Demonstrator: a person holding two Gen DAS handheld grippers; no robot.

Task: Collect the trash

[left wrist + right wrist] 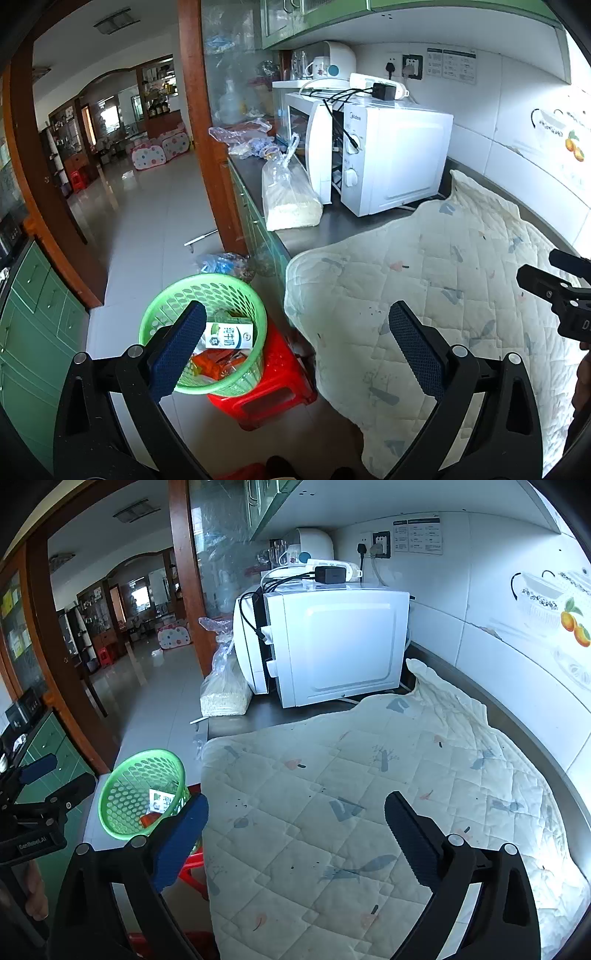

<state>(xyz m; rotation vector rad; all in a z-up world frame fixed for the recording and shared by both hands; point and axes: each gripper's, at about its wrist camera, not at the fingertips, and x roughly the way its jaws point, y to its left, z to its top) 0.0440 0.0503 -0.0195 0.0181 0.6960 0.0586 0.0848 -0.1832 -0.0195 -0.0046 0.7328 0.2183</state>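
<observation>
While both hand-held tools hover empty above a kitchen counter, the collected rubbish sits at the left in a green perforated basket (pixel 207 295), which stands on a red plastic stool (pixel 273 391) on the tiled floor beside the counter's edge. Inside it lie a white-and-green milk carton (pixel 229 335) on its side and, beneath that, orange wrappers (pixel 218 363). Over the basket and the counter's edge, the left gripper (pixel 295 345) has its jaws spread wide with nothing between them. Farther right, a quilted cloth (pixel 369 794) covers the worktop, and the right gripper (pixel 295 838) hangs above it, jaws likewise wide apart and holding nothing. Behind the cloth, a clear bag of pale grain (pixel 290 199) leans beside a white microwave (pixel 388 158) whose door stands ajar.
</observation>
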